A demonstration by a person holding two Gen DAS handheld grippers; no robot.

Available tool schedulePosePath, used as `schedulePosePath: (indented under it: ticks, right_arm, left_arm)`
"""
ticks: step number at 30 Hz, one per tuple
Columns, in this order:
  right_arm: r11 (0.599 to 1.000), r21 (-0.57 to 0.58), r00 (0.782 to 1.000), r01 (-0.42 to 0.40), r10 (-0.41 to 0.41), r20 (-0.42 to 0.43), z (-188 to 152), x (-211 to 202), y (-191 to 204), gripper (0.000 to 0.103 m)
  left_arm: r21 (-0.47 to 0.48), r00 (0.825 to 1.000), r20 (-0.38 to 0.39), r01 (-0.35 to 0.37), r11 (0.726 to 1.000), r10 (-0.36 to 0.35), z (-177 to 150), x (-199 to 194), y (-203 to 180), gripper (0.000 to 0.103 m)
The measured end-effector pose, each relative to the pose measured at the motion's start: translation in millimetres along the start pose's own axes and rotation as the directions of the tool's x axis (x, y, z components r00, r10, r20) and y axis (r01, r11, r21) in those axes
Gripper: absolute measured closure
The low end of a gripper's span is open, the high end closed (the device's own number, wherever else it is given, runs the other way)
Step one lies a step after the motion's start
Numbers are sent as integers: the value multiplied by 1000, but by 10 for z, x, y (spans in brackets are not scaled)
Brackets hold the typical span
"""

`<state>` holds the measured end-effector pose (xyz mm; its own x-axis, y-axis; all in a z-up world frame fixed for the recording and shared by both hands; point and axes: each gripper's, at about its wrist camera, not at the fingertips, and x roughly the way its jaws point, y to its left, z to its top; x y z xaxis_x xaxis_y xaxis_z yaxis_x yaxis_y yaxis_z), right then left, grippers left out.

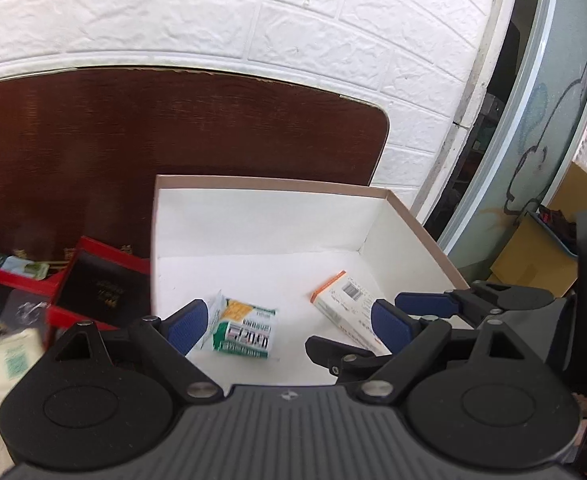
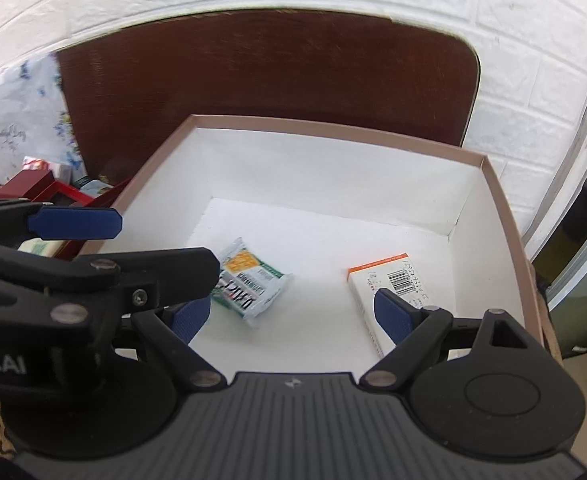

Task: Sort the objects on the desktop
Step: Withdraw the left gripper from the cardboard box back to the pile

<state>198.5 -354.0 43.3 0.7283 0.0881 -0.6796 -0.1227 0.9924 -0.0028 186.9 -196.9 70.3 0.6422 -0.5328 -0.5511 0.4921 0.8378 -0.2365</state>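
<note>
An open white cardboard box with a tan rim sits on a dark brown table. On its floor lie a green and white packet and a white carton with an orange edge and a barcode. My left gripper hovers open above the near part of the box, nothing between its blue pads. My right gripper is open beside it, also empty. Its fingers show at the right of the left wrist view. The left gripper's fingers cross the left of the right wrist view.
Red and black gift boxes crowd the table left of the white box, with a pale packet near them. A floral bag leans on the white brick wall. Cardboard stands off the table's right side.
</note>
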Motion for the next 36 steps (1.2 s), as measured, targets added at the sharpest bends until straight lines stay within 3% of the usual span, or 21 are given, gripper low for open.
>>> schedulePosePath:
  ticks: [9, 20, 36]
  right_arm:
    - [997, -68, 996, -22, 28, 86, -264, -465, 435, 16]
    - [992, -116, 982, -55, 75, 175, -684, -927, 921, 16]
    - [977, -123, 971, -173, 190, 143, -1418, -888, 1694, 16]
  left_arm:
    - [20, 996, 24, -81, 996, 81, -278, -509, -20, 12]
    - [1, 991, 71, -113, 994, 113, -736, -1034, 48, 12]
    - [-84, 977, 50, -203, 975, 208, -1650, -1500, 556, 12]
